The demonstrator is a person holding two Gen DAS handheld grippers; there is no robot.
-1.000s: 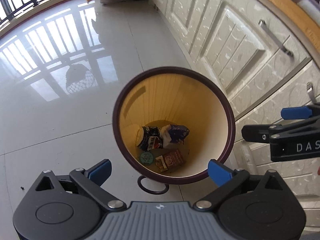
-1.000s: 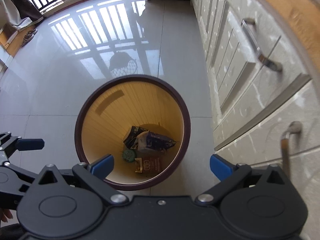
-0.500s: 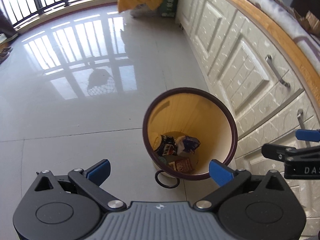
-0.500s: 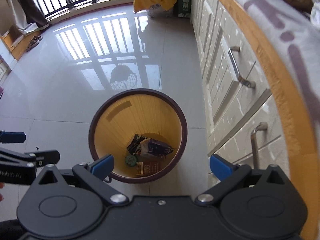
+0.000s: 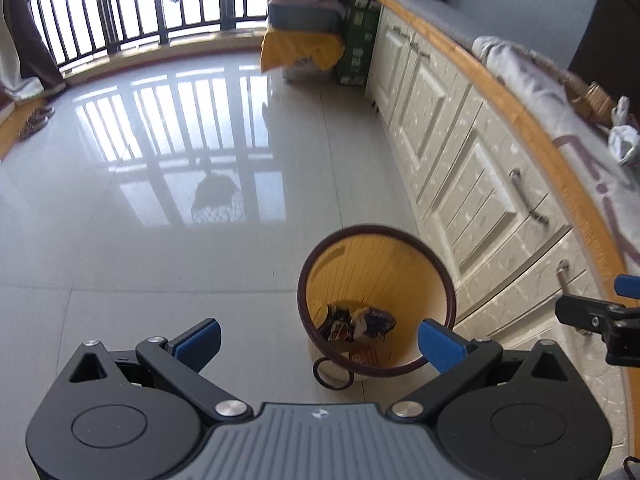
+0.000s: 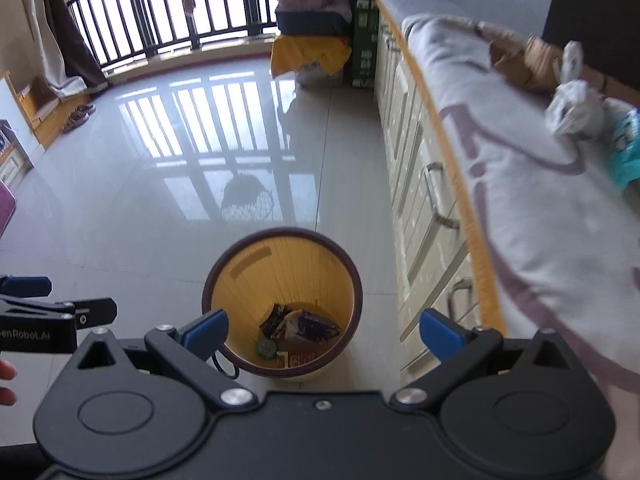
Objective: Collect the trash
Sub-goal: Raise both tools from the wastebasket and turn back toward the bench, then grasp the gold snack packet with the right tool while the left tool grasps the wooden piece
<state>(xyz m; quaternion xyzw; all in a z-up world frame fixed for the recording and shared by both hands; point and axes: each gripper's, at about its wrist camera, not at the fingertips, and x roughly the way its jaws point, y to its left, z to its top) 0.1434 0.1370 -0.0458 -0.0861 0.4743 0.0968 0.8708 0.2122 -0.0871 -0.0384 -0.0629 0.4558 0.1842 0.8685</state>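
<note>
Both grippers have risen; yellow bin (image 6: pixel 248 272) holds wrappers (image 6: pixel 298 326).

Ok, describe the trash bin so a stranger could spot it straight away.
Find the long row of cream cabinets under the wooden counter edge. On the shiny tile floor beside them stands a round bin: yellow inside, dark brown rim, wrappers at its bottom.

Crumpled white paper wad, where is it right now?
The crumpled white paper wad sits on the cloth-covered countertop, upper right of the right wrist view, between a brown wicker basket and a teal wrapper.
</note>
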